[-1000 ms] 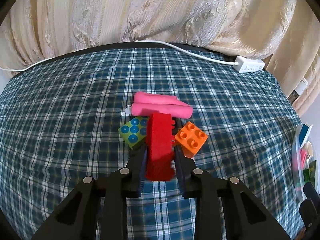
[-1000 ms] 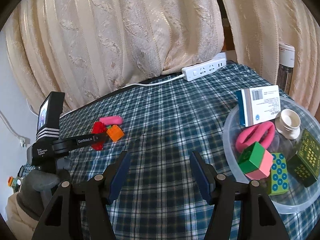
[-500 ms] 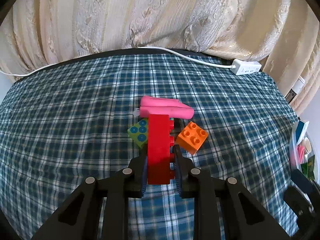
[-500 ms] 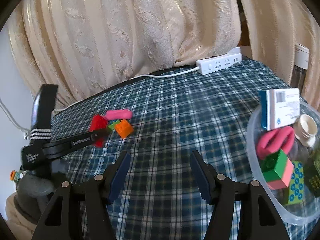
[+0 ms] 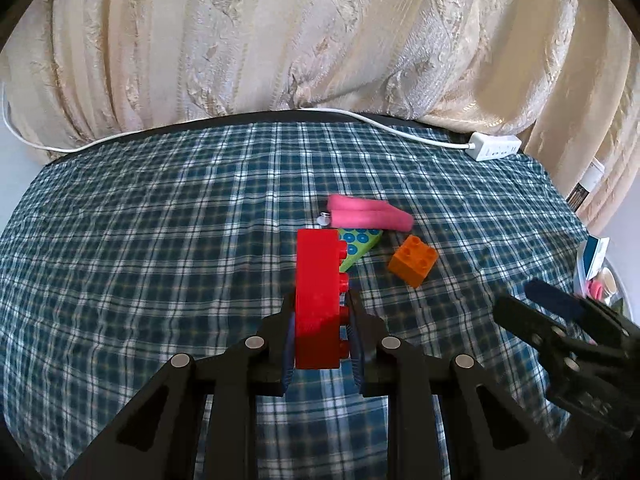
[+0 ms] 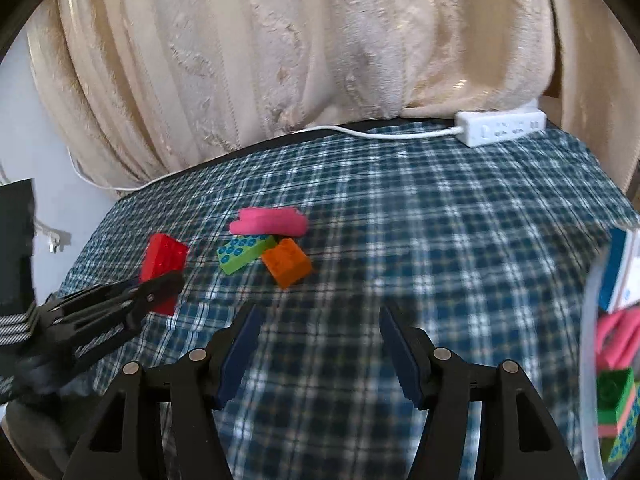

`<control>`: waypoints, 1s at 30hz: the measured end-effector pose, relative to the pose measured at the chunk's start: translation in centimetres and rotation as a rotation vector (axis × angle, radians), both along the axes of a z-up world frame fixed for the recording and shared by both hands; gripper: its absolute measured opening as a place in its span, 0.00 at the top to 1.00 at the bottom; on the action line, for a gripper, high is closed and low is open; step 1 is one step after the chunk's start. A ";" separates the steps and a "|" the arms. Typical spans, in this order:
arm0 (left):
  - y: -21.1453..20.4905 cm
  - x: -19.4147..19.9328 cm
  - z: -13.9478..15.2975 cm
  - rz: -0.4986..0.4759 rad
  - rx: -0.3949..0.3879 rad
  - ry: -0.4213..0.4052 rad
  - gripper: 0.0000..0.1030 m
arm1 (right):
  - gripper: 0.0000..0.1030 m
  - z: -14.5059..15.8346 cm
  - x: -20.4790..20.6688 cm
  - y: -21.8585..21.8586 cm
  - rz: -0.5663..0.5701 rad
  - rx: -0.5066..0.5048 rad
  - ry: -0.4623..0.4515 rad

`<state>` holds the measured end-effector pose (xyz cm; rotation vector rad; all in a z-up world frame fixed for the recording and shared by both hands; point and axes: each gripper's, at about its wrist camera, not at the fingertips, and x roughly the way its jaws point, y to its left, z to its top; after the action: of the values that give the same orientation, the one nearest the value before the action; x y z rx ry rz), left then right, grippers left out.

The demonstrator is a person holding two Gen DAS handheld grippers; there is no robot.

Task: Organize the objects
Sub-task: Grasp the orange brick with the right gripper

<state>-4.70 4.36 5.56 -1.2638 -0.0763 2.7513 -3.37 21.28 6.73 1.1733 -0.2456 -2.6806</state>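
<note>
Left hand-held gripper is clamped on the red brick; orange brick sits at its 1 o'clock. Right hand-held gripper hangs wide apart, holding nothing.

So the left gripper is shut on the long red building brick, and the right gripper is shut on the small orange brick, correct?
Only partly. The left gripper is shut on the long red building brick, but the right gripper is open and empty. The right wrist view shows the small orange brick lying on the blue plaid tablecloth, well ahead of its fingers.
</note>
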 end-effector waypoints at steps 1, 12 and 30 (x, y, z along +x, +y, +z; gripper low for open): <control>-0.1 0.1 0.0 -0.002 0.000 0.001 0.77 | 0.37 -0.1 -0.4 -0.4 0.003 0.009 -0.002; -1.3 0.6 -0.4 -0.001 0.024 -0.010 0.77 | 0.37 -1.5 -4.6 -3.6 0.030 0.077 -0.044; -5.0 2.5 0.1 -0.019 0.038 -0.001 0.77 | 0.58 -3.2 -6.9 -7.1 -0.007 0.171 -0.074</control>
<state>-2.24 -0.68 5.67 -1.2501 -0.1155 2.7195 -10.28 14.16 3.52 1.3239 -0.0316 -2.7113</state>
